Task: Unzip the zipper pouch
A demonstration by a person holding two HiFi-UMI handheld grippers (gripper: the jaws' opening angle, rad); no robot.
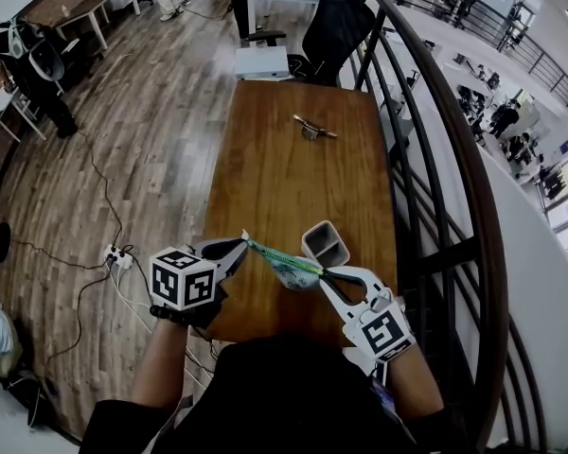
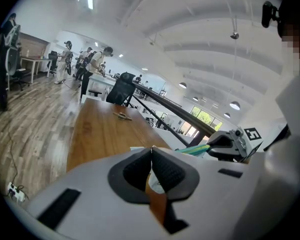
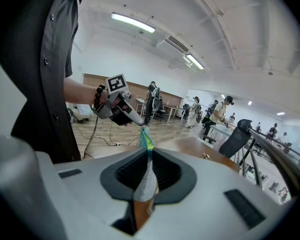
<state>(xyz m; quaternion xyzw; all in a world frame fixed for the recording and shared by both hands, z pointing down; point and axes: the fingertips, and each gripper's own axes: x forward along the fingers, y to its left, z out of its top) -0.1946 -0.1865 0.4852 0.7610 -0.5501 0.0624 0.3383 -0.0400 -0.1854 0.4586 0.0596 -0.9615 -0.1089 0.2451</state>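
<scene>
Head view, grey bin (image 1: 310,242) just behind pouch (image 1: 289,269), railing (image 1: 469,183) right.

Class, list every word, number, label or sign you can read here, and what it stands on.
No text can be read.
On the left marker cube and the right marker cube: square patterns only, no letters.
On the zipper pouch: nothing legible.
</scene>
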